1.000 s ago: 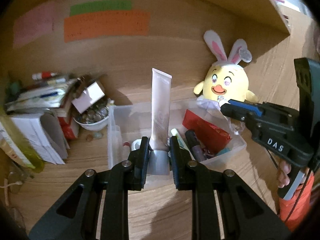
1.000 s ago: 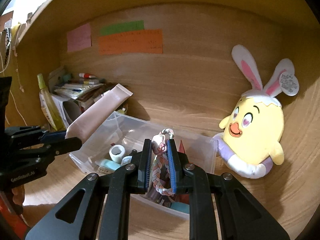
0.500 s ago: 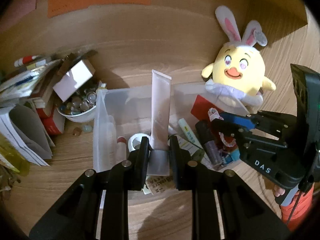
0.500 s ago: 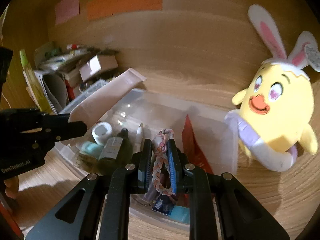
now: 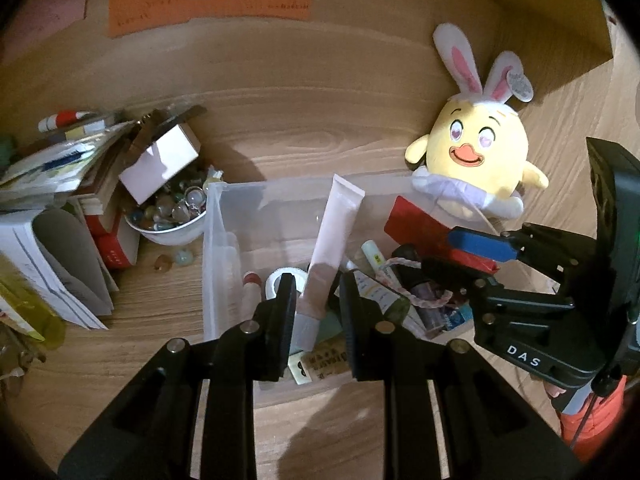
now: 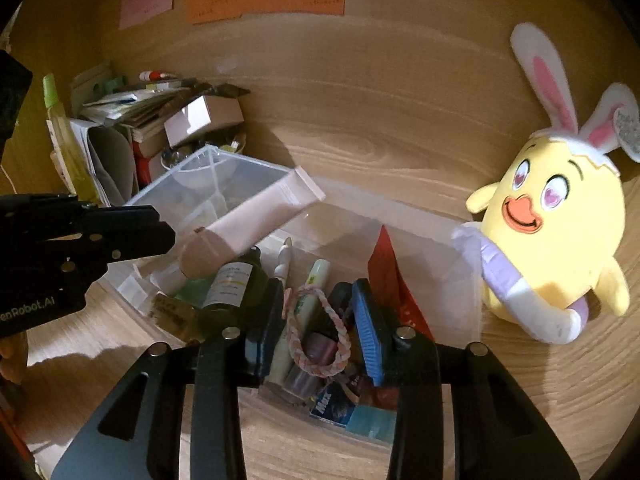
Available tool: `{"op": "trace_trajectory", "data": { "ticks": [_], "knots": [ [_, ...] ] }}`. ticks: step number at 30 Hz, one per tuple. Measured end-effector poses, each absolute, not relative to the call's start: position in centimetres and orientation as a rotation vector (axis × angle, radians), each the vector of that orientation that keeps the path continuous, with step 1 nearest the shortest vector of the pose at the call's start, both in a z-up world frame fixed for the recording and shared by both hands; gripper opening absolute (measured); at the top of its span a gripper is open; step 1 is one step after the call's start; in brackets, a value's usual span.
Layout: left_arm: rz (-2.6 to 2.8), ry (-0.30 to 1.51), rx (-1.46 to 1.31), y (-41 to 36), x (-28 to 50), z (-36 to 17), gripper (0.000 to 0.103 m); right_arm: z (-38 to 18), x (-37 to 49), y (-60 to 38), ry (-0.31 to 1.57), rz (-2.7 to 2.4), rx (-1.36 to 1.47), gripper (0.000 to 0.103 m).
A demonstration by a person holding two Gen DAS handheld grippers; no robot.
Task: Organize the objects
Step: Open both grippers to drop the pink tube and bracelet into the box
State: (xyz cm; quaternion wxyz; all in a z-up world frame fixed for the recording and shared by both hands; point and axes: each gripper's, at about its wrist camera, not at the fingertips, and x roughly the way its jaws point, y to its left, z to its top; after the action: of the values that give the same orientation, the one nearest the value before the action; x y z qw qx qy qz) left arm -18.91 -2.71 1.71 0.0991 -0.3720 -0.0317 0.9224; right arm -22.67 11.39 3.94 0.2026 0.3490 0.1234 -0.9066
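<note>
A clear plastic bin [image 5: 212, 240] sits on the wooden desk, holding a dark bottle [image 6: 236, 284], a red packet [image 6: 388, 276], a tape roll [image 5: 276, 280] and several small items. My left gripper [image 5: 316, 320] is shut on the capped end of a pink tube [image 5: 336, 224], which slants up over the bin's left half [image 6: 256, 220]. My right gripper [image 6: 318, 330] hovers low over the bin's right half with its jaws opening. A pink-and-white braided loop [image 6: 340, 340] lies slack between them on the bin's contents, and the pads are not pressing it.
A yellow chick plush with bunny ears [image 5: 476, 164] leans against the bin's far right corner. Left of the bin stand a white bowl of marbles [image 5: 168, 220], a small box, and a stack of papers and books [image 5: 52, 232]. Coloured notes hang on the back wall.
Both grippers have sunk toward the bin. The right jaws, shut on the braided loop before, have parted and the loop now rests in the bin. The left still grips the tube.
</note>
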Motion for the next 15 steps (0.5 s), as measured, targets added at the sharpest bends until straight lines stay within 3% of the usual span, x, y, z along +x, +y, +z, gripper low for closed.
{"op": "trace_trajectory", "data": {
  "ticks": [6, 8, 11, 13, 15],
  "knots": [
    [2.735, -0.079, -1.061, -2.8, -17.2, 2.6, 0.021, 5.4, -20.9, 12.1, 0.339, -2.563, 0.935, 0.037],
    [2.736, -0.078, -1.050, -2.8, -16.7, 2.8, 0.022, 5.8, -20.1, 12.5, 0.331, -2.588, 0.909, 0.046],
    [2.758, -0.077, -1.018, -2.9, -15.7, 3.1, 0.036, 6.5, -18.7, 12.8, 0.330, -2.626, 0.860, 0.060],
    [2.774, -0.083, -0.994, -3.0, -15.2, 3.3, 0.057, 6.8, -18.1, 13.0, 0.324, -2.640, 0.842, 0.067],
    [2.800, -0.088, -0.971, -3.1, -14.6, 3.5, 0.068, 7.0, -17.4, 13.2, 0.316, -2.653, 0.824, 0.072]
  ]
}}
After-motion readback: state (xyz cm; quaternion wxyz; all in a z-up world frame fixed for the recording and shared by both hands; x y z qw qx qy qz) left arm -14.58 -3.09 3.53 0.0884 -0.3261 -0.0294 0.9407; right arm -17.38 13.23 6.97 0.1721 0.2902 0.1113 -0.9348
